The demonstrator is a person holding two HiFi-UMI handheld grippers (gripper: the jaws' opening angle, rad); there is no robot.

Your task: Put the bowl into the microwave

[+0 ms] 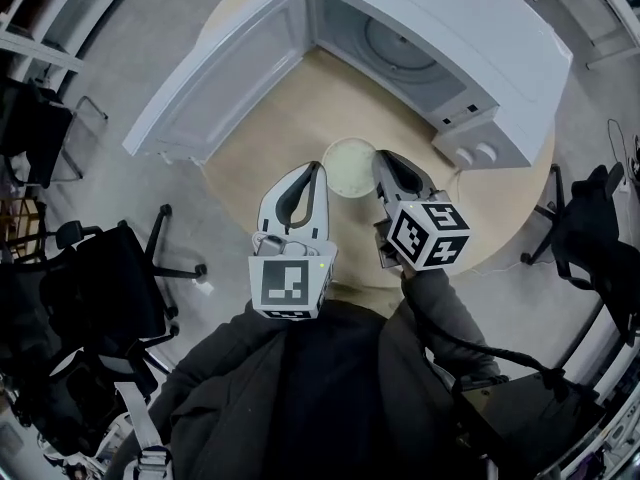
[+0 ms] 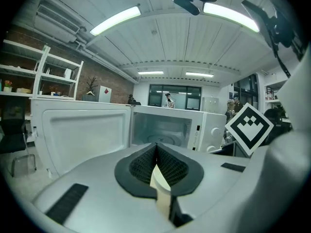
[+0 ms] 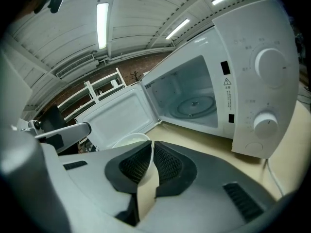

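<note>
**Bowl held by both grippers in front of the open microwave**

The microwave [image 1: 480,58] stands on a round wooden table [image 1: 265,133] with its door [image 1: 225,73] swung wide to its left, as the head view shows it; the cavity is open and the round glass turntable [image 1: 400,43] lies on its floor; two knobs [image 3: 270,62] sit one above the other on the control panel at the microwave's right side.

The bowl [image 1: 350,167], pale cream and round, is outside the microwave, just in front of its open mouth and above the bare tabletop; it has not passed the door opening.

The left gripper [image 1: 318,171] has its fingers clamped on the bowl's rim on the side nearer the microwave's door; in the left gripper view the two dark ribbed pads meet on a cream sliver of the bowl's wall, with the cavity straight ahead beyond them.

The right gripper [image 1: 381,160] has its fingers pressed together on the opposite rim, on the side nearer the microwave's control panel; in the right gripper view the bowl's wall runs down between the pads and the rest of the bowl shows to their left, in front of the open door.

Both grippers point toward the microwave, with the bowl between them.
</note>
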